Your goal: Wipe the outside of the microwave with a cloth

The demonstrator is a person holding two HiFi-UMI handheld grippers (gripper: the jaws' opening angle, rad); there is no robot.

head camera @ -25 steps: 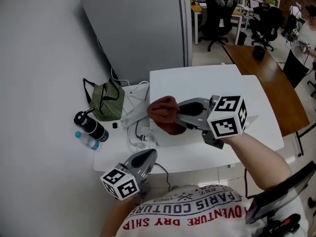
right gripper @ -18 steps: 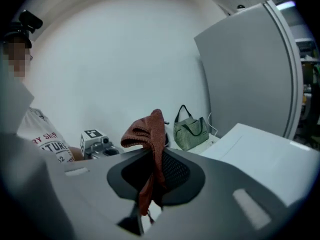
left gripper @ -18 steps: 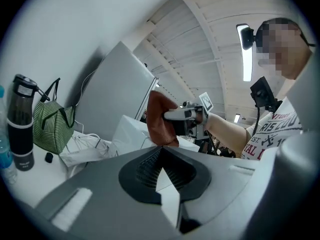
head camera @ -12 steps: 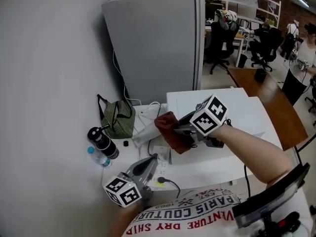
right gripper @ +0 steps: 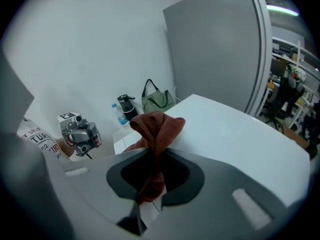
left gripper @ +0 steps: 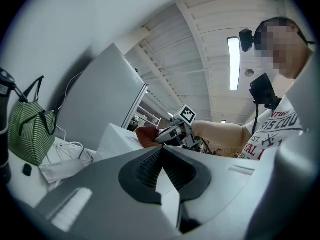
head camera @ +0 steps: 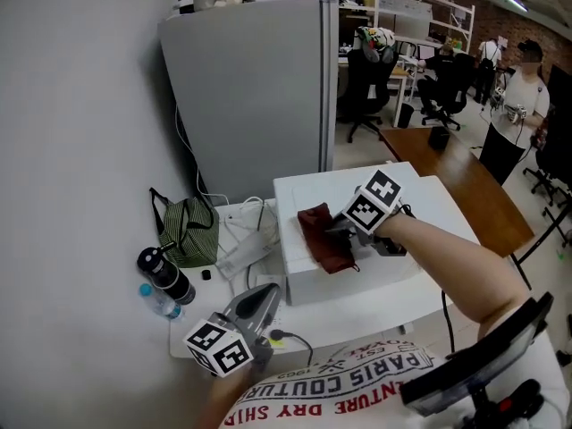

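Observation:
The white microwave (head camera: 420,213) stands on a white table. A reddish-brown cloth (head camera: 323,235) lies over its top left edge, and my right gripper (head camera: 340,234) is shut on it. In the right gripper view the cloth (right gripper: 156,129) is bunched up between the jaws, with the microwave's top (right gripper: 235,134) just beyond. My left gripper (head camera: 266,291) hangs low at the table's front left, apart from the microwave. In the left gripper view its fingers (left gripper: 150,169) meet at the tip with nothing between them, and the cloth (left gripper: 146,135) shows far ahead.
Left of the microwave lie a green striped bag (head camera: 188,231), a black bottle (head camera: 165,275), a small water bottle (head camera: 156,304) and white cables (head camera: 237,231). A tall grey fridge (head camera: 259,105) stands behind. A wooden table (head camera: 465,186), office chairs and a person (head camera: 514,105) are at the right.
The right gripper has carried the cloth from the microwave's left side up onto its top left edge, where it now lies flatter. The left gripper has stayed low at the front.

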